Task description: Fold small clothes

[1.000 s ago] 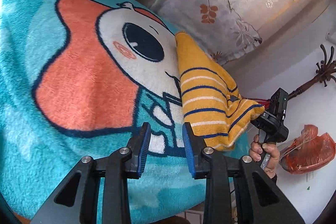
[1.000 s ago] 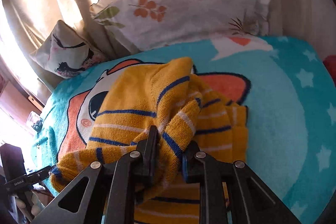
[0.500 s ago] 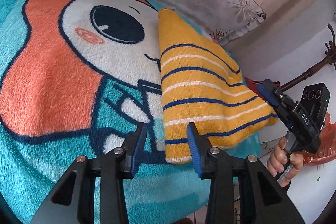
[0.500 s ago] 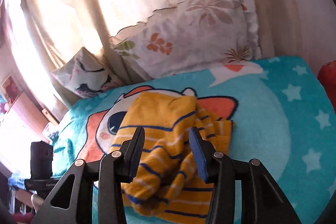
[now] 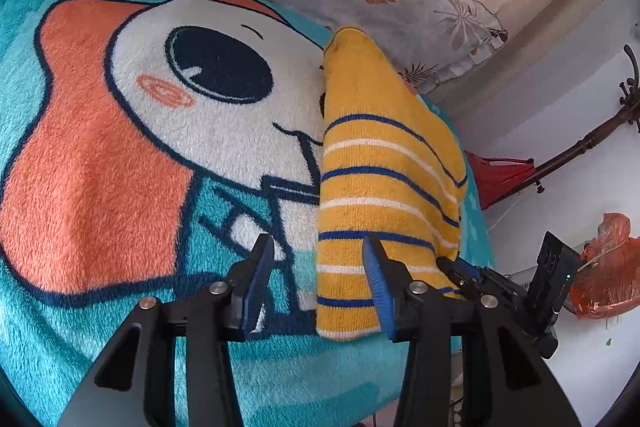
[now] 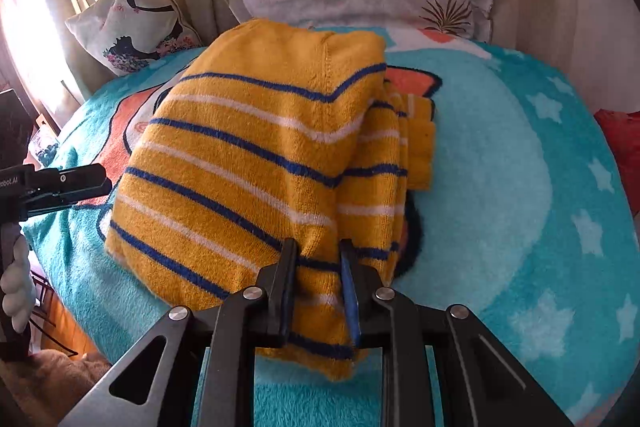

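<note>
While left gripper (image 5: 318,281) widened empty beside it, striped sweater (image 6: 256,155) re-pinched at near hem by just-closed right gripper (image 6: 316,269); further fold judged pending.

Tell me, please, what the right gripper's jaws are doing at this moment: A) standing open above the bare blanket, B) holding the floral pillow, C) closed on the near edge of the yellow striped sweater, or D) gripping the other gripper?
C: in the right wrist view the right gripper has its jaws pinched on a fold of the yellow striped sweater at its near edge.
</note>
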Demonstrator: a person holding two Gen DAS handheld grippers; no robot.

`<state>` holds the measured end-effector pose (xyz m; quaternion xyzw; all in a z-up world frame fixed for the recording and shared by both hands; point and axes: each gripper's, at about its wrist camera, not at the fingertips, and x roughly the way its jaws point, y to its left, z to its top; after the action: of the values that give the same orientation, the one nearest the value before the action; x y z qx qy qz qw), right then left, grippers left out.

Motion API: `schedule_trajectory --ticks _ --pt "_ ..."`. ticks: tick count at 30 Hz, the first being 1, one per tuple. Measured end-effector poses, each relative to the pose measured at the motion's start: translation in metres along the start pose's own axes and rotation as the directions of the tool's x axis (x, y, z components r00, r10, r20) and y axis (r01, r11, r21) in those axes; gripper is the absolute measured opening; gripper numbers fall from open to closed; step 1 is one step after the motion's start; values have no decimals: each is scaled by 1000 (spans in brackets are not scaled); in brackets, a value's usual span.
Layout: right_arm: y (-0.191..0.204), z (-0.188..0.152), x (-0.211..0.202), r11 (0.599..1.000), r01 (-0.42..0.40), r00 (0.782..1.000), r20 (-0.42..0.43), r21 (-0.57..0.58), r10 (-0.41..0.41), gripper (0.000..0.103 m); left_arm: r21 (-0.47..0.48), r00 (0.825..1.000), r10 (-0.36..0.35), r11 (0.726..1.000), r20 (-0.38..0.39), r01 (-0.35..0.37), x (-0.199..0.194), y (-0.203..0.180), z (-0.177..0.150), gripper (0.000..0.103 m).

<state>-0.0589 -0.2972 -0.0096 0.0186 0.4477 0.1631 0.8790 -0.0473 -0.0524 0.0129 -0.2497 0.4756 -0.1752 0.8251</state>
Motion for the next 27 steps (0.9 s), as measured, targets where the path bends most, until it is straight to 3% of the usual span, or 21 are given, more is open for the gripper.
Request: schedule_trajectory --ticks 6,9,11,13,14,16,19,22,25,26,27 --pt "-9 7 -6 999 -32 999 -18 30 32 22 39 1000 3 999 -9 -3 4 -3 18 52" --pt "-19 16 -19 993 -83 997 3 82 83 28 63 1000 14 998 -15 -13 9 -1 32 59" --pt "-32 25 -37 980 -147 987 84 137 136 42 73 999 24 997 -33 -21 19 2 41 61" --pt "-44 36 -48 969 -169 976 165 182 140 83 65 998 9 998 -61 -5 33 6 50 62" --pt "-49 42 -48 966 -171 972 193 193 133 91 47 998 -13 999 -68 16 39 9 54 64" --pt "-61 54 -35 960 -181 971 195 213 140 91 7 995 -73 997 -73 74 48 13 62 68" --pt "-81 68 4 933 -181 980 134 311 145 91 -33 982 -175 984 -77 173 59 15 69 73" --pt "-88 76 32 904 -232 972 119 358 202 91 -66 963 -249 968 -103 243 75 12 66 81" --pt "-84 82 54 856 -330 944 137 398 300 92 20 967 -230 972 -112 234 80 -10 56 84" --pt "-80 85 59 855 -336 942 146 396 303 90 45 964 -228 971 -135 236 82 -18 53 81" --pt "-76 88 61 861 -338 941 146 381 305 84 72 972 -192 976 -132 203 81 -25 50 73"
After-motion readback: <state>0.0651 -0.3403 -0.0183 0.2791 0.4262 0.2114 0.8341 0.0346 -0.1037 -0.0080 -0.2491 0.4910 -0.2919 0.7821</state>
